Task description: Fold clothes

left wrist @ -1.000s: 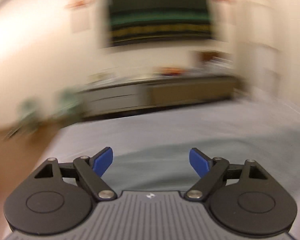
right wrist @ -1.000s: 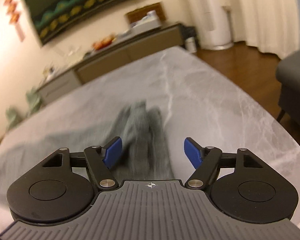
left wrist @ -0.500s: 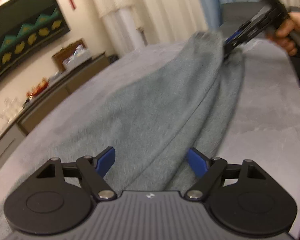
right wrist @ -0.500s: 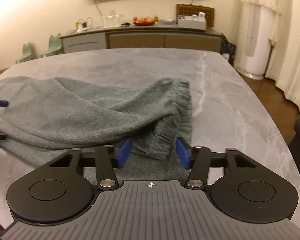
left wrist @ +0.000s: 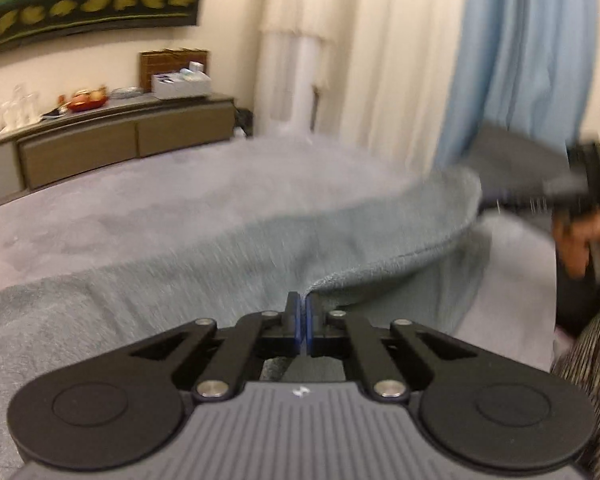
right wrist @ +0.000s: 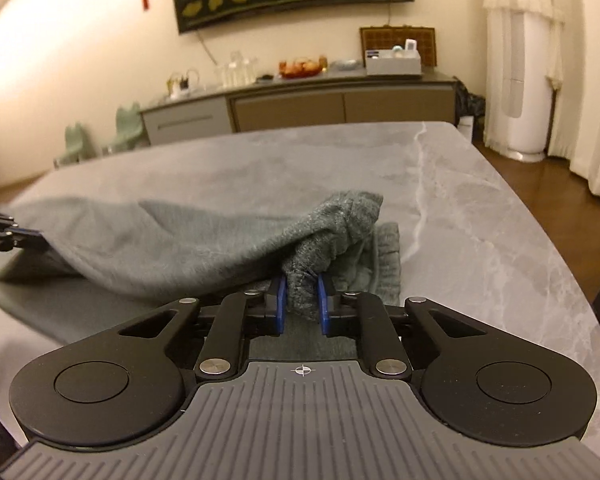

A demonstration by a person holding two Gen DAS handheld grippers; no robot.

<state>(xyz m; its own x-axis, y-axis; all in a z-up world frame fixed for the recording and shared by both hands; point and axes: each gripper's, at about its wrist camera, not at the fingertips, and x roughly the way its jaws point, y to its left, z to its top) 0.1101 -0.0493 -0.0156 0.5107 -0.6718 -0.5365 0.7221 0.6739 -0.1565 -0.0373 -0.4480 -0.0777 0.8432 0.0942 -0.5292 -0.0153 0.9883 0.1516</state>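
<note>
A grey-green knitted garment [right wrist: 172,248] lies stretched across a grey marble table [right wrist: 480,216]. My right gripper [right wrist: 302,300] is shut on a bunched ribbed end of the garment, lifted a little off the table. My left gripper [left wrist: 302,320] is shut on the garment's [left wrist: 260,252] near edge. In the left wrist view the right gripper [left wrist: 540,196] shows blurred at the far right, held by a hand. In the right wrist view the left gripper [right wrist: 20,238] shows at the far left edge, at the garment's other end.
A long sideboard [right wrist: 300,108] with bottles, fruit and boxes stands against the far wall. White and blue curtains [left wrist: 420,60] hang to the right. Wooden floor [right wrist: 560,184] lies beyond the table's right edge. Two small green chairs [right wrist: 100,136] stand at the left.
Both grippers have closed on the garment; they were open a second ago. The right one has lifted its end, and the left view has swung to the right.
</note>
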